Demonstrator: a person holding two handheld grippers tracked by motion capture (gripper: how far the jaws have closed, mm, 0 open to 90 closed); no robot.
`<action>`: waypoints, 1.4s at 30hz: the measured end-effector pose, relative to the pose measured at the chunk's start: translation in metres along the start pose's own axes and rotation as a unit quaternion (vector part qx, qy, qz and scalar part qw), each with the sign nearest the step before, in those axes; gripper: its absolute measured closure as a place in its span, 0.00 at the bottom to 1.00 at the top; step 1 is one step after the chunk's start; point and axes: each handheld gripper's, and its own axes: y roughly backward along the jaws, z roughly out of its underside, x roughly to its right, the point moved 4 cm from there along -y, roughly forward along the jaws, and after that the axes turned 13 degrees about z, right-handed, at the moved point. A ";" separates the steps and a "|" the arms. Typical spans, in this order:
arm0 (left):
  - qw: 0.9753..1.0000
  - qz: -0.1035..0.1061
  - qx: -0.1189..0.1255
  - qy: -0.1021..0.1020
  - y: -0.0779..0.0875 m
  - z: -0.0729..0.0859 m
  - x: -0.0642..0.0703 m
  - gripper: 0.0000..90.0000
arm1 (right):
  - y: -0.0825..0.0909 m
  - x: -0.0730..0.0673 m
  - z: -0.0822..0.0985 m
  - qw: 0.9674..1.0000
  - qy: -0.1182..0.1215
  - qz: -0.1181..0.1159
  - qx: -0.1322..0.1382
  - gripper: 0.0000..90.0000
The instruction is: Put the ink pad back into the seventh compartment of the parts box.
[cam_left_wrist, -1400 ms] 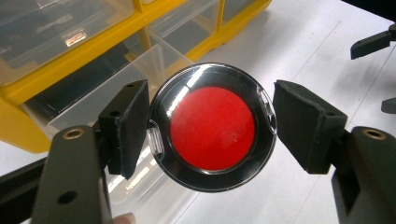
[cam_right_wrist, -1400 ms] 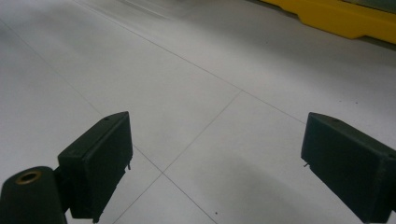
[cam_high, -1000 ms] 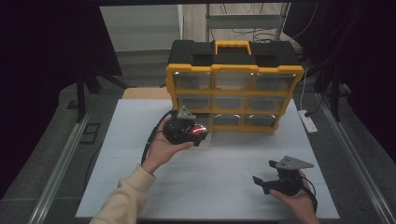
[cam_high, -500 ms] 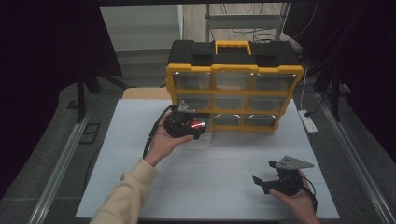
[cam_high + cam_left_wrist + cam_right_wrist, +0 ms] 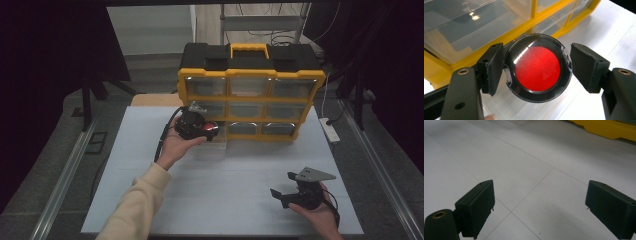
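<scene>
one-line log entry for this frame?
left gripper: shut on round red case | over pulled-out drawer of yellow organizer | right gripper: open, idle over table

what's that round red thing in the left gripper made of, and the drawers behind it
Round case: apparently clear glossy plastic over a black rim and red inside; glare streaks cross its lid. Drawers: seemingly clear, slightly cloudy plastic, see-through, in a yellow frame that looks like moulded plastic.

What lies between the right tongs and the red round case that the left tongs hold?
In the high view, only bare white table lies between the right tongs and the red round case held by the left tongs.
</scene>
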 end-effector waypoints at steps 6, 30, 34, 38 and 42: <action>1.000 -0.011 -0.006 0.004 -0.004 -0.004 -0.009 0.34 | 0.000 0.000 0.000 1.000 0.000 -0.001 0.000 0.10; 1.000 -0.010 -0.021 0.000 -0.016 -0.001 -0.011 0.34 | 0.000 0.000 0.000 1.000 0.000 0.000 -0.002 0.10; 1.000 -0.009 -0.028 0.001 -0.020 0.002 -0.011 0.34 | 0.000 0.000 0.000 1.000 0.000 0.000 -0.002 0.10; 0.999 -0.007 -0.033 0.002 -0.023 0.005 -0.011 0.34 | 0.000 0.000 0.000 1.000 0.000 -0.001 -0.002 0.10; 0.999 -0.007 -0.035 0.004 -0.026 0.008 -0.012 0.34 | 0.000 0.000 0.000 1.000 0.000 -0.001 -0.002 0.10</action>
